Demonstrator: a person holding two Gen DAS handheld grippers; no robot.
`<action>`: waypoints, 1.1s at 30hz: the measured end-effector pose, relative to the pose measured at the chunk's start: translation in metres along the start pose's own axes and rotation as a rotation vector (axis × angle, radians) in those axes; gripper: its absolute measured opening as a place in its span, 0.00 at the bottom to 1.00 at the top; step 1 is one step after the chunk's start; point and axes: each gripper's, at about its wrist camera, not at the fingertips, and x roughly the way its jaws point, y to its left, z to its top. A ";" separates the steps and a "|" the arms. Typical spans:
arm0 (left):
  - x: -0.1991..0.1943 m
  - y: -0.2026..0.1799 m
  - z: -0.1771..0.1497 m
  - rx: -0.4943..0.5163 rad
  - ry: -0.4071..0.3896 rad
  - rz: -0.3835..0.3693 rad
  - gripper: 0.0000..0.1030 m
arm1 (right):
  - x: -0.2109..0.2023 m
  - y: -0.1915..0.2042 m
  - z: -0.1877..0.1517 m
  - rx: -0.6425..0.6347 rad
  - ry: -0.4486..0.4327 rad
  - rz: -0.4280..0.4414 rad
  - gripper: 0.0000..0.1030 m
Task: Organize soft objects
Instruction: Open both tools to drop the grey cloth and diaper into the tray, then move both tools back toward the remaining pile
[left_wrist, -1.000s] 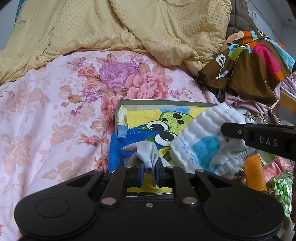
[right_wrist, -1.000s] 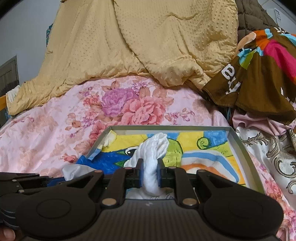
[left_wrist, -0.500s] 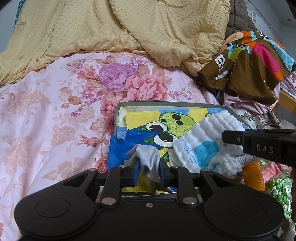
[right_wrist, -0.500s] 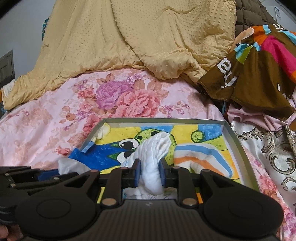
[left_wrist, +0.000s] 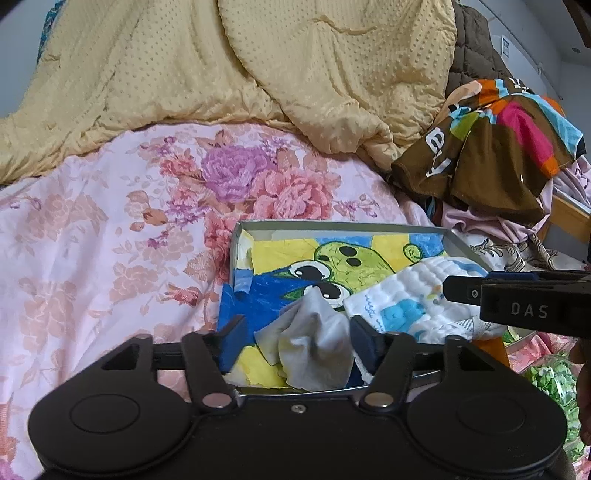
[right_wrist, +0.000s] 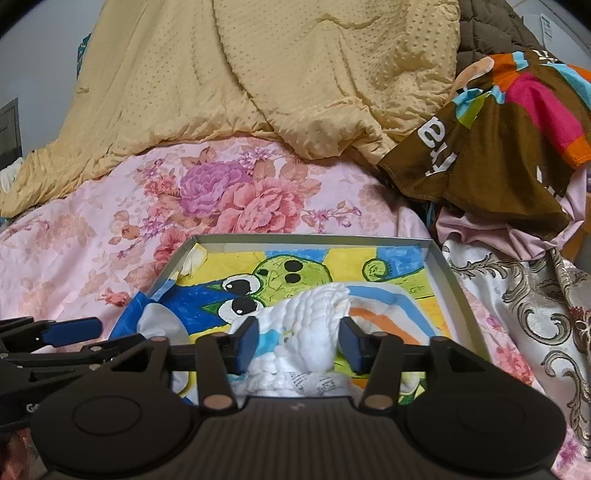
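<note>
Letting both cloths go into the tray

Our left gripper (left_wrist: 295, 341) and right gripper (right_wrist: 299, 341) have just been opening and stand spread, pads clear of the grey cloth (left_wrist: 314, 350) and white quilted cloth (right_wrist: 314, 332) lying between them inside the tray (right_wrist: 443, 280), near its front edge. We should back straight out to avoid snagging fabric.

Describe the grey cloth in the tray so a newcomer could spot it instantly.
On the pink floral bedspread lies a shallow tray lined with a bright cartoon drawing. At its near edge, between the open left gripper jaws, sits the grey cloth. It is plain, smooth and crumpled, unlike the ribbed white cloth with blue prints beside it.
</note>
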 end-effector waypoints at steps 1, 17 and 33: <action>-0.003 0.000 0.001 -0.003 -0.006 0.003 0.70 | -0.003 -0.001 0.001 0.000 -0.006 -0.002 0.60; -0.084 -0.001 0.012 -0.057 -0.132 0.046 0.99 | -0.088 -0.010 0.010 -0.022 -0.141 -0.035 0.97; -0.158 0.018 -0.003 -0.211 -0.124 0.010 0.99 | -0.162 -0.005 -0.013 -0.061 -0.182 -0.020 0.99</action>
